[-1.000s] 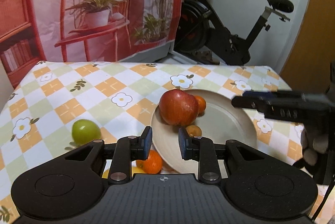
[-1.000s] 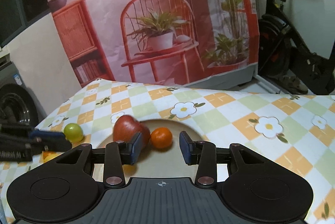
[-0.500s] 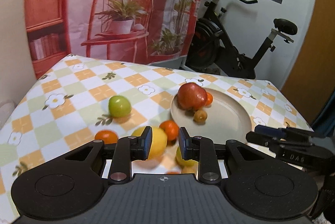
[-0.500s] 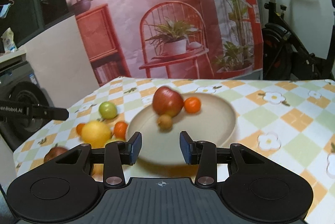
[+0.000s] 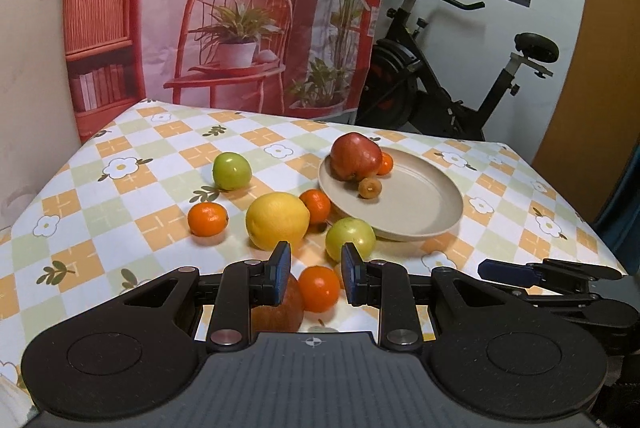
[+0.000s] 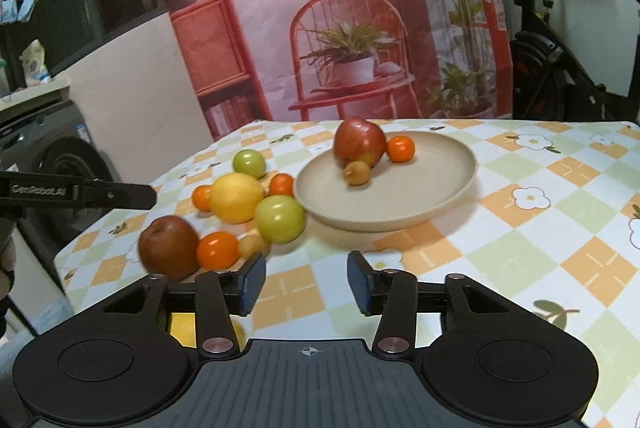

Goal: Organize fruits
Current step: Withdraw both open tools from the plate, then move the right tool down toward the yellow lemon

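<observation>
Fruits [image 6: 240,204] crowd left of the plate [image 6: 440,196], leaving bare cloth lower right; left gripper [image 5: 316,278] narrow and empty, right gripper [image 6: 306,286] just widening, empty.

hidden: brown apple [image 5: 280,312] behind gripper | cut off: exercise bike [image 6: 560,60] | blurred: none

- The plate [image 5: 448,204] looks like matt beige plastic, smooth.
- The tablecloth [image 5: 120,196] under the plate has a slight sheen, like wipe-clean vinyl.
- The lemon [image 5: 277,214] beside the plate has dimpled skin.
- The red apple [image 5: 354,156] on the plate is glossy.
- The backdrop [image 6: 320,8] behind the plate is creased printed cloth.
</observation>
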